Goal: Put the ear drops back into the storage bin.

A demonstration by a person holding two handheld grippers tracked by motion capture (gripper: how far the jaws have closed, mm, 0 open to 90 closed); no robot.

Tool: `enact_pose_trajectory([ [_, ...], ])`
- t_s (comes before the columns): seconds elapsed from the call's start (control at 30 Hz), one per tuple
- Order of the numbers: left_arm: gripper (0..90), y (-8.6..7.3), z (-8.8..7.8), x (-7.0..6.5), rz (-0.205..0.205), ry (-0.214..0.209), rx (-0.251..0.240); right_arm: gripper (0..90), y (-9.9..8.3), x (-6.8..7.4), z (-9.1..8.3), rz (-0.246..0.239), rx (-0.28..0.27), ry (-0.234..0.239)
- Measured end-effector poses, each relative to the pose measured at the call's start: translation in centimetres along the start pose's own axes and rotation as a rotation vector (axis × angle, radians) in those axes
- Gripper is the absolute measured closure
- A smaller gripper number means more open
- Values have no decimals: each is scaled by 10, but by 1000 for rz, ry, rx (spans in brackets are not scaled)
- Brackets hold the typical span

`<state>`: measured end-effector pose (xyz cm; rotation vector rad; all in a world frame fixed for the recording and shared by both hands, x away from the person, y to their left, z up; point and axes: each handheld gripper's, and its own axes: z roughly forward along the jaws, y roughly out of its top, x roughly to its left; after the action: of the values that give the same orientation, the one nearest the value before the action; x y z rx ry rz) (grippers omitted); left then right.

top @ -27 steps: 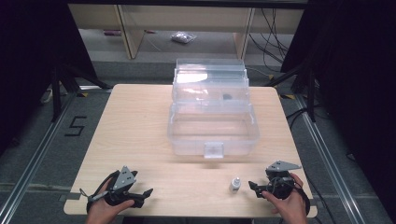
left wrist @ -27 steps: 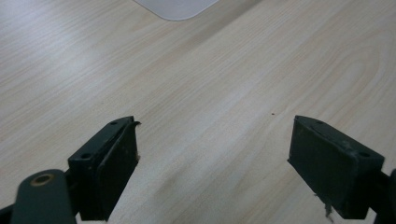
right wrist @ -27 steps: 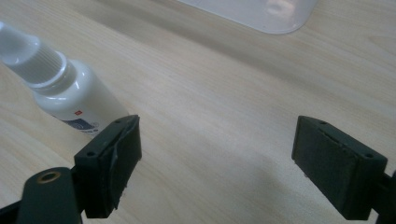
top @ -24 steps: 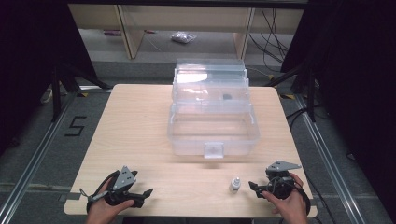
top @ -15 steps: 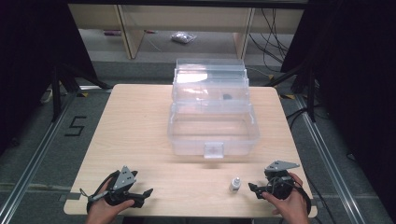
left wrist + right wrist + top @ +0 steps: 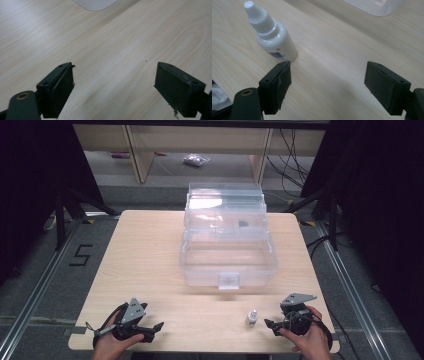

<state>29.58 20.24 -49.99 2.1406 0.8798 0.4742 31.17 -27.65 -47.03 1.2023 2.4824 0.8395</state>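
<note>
**Small dropper bottle stands just ahead of the right gripper**

Near the front right edge of the wooden table (image 6: 150, 250), a small white dropper bottle (image 6: 251, 318) stands upright with its cap on. It sits just to the left of the right gripper (image 6: 270, 325), which a hand (image 6: 310, 337) holds low over the tabletop, pointing across toward the bottle. From the right gripper view, the bottle (image 6: 272, 37) stands just beyond the tip of one jaw, close to it but outside the gap; whether it touches that jaw I cannot tell. The jaws stand spread wide, with bare wood between them.

Over at the front left, the other hand (image 6: 112, 347) holds the left gripper (image 6: 157, 326) low near the table's edge, pointing right. From the left gripper view, its jaws are also spread wide, with plain tabletop between them and a pale corner of plastic at the top of the picture.

Toward the middle and back of the table sits a clear plastic box (image 6: 227, 255) with its lid raised behind it and a latch on its front wall. It is well apart from both grippers and from the bottle.
</note>
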Motion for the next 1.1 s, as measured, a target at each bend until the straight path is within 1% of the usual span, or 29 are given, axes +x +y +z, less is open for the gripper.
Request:
enact_pose_trajectory([
  [0.03,150,0,-1,0,2,-2,4,225,0,2,-1,16,17,13],
  [0.07,151,0,0,0,-1,-7,-3,225,0,3,-2,15,19,7],
  [0.1,151,0,0,0,-1,-4,-3,225,1,3,-2,12,22,18],
  [0.17,151,0,0,0,-1,-6,-3,226,2,4,-3,3,20,15],
  [0.2,151,0,0,0,8,-4,6,227,2,5,-4,8,27,18],
  [0.27,151,0,0,0,2,0,1,229,3,6,-5,1,35,26],
  [0.3,151,0,0,0,2,-1,1,230,3,5,-4,-16,21,21],
  [0.33,151,0,-1,-1,-1,-4,1,229,3,9,-7,22,46,19],
  [0.37,151,0,0,0,-2,-8,-2,230,3,11,-5,28,34,28],
  [0.4,151,0,0,0,0,-6,-1,231,4,10,-7,14,56,31],
  [0.43,151,0,0,0,-3,-5,-4,231,4,10,-6,-7,50,29],
  [0.47,151,0,0,0,0,-1,0,231,5,12,-6,12,61,37],
  [0.53,151,0,0,0,2,-4,1,235,5,13,-6,-13,61,40],
  [0.57,151,0,0,0,5,-1,3,236,5,14,-5,-13,48,41],
  [0.6,151,0,0,0,2,0,1,236,7,16,-6,-3,65,48],
  [0.63,151,0,0,0,2,0,2,236,7,15,-6,-30,64,49],
  [0.67,151,0,0,0,4,-1,2,237,7,17,-5,-35,52,57],
  [0.73,151,0,0,0,-1,-6,-2,237,8,18,-6,-52,65,56],
  [0.8,151,0,0,0,3,1,2,237,9,23,-6,-31,60,62],
  [0.83,150,0,0,0,2,0,3,237,10,23,-6,-47,61,64],
  [0.87,151,0,0,0,4,0,4,237,11,25,-7,-57,74,68],
  [0.9,151,0,0,0,2,2,0,239,12,26,-7,-68,71,72],
  [0.93,151,0,0,0,1,3,-1,241,12,27,-6,-66,61,71],
  [0.97,151,0,0,0,1,1,2,241,14,28,-7,-80,78,77],
  [1.0,150,0,0,0,2,-1,2,242,14,29,-7,-98,75,74],
  [1.03,151,0,0,-1,-12,-9,-7,244,15,30,-7,-95,80,79],
  [1.07,151,0,0,-1,-12,-12,-8,247,16,32,-7,-103,81,85],
  [1.1,150,0,1,-1,-13,-9,-10,248,17,34,-7,-99,82,86],
])
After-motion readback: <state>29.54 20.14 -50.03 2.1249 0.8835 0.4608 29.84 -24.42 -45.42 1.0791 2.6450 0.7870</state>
